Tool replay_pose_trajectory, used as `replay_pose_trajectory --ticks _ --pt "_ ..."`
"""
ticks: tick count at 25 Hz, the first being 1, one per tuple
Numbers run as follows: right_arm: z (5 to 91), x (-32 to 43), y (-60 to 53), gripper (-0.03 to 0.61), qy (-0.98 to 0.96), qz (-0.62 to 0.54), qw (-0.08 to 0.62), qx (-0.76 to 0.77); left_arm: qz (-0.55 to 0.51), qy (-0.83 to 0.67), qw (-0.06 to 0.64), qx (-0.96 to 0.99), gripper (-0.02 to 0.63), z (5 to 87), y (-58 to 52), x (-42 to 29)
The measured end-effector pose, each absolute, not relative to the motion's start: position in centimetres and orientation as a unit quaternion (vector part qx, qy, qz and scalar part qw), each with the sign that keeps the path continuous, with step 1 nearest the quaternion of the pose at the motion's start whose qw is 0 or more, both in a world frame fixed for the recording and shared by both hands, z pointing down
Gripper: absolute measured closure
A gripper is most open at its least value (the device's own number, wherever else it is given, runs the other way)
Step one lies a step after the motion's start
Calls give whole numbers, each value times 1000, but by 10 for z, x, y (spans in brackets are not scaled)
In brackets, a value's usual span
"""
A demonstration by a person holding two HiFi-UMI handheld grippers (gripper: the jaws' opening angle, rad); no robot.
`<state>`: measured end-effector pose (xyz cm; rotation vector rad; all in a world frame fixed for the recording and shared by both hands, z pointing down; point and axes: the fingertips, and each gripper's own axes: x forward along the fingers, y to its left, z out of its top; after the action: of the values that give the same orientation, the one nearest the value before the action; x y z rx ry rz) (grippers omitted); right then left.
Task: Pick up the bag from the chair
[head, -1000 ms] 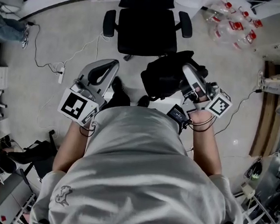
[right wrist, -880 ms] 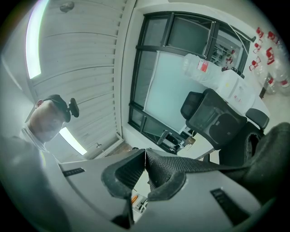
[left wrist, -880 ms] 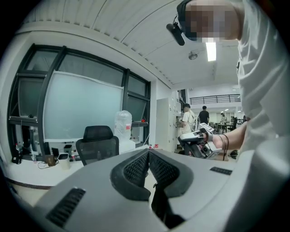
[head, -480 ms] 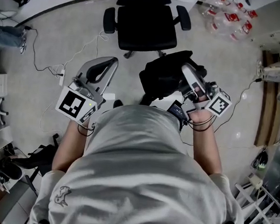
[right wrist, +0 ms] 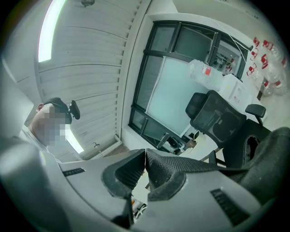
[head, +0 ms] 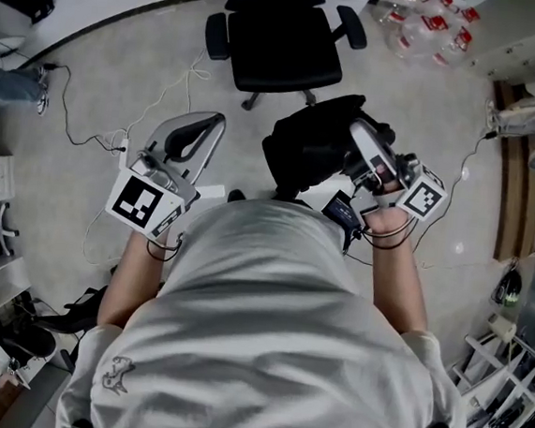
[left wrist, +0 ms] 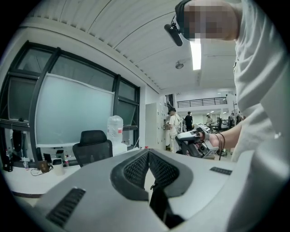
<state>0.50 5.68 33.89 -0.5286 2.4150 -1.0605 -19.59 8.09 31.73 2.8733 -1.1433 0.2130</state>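
At the person's right front, the black bag (head: 311,151) is held off the floor (head: 121,72), clear of the black office chair (head: 284,45), which is seen just beyond it with its seat bare. The right tool (head: 358,131) is clenched on the bag's mesh strap (right wrist: 199,165), which is pinched between the jaws and drawn away to one side. The left tool (head: 216,121) is held level beside the bag, apart from it; its jaws are pressed together with nothing between them. Plastic bottles (head: 426,31) are seen on the floor past the chair.
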Motion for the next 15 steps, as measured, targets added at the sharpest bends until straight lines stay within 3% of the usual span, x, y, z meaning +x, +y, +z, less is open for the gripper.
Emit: replay_pose_trajectory --ticks 15 --pt "327 -49 139 545 873 -374 233 -210 63 -307 23 949 601 327 161 -224"
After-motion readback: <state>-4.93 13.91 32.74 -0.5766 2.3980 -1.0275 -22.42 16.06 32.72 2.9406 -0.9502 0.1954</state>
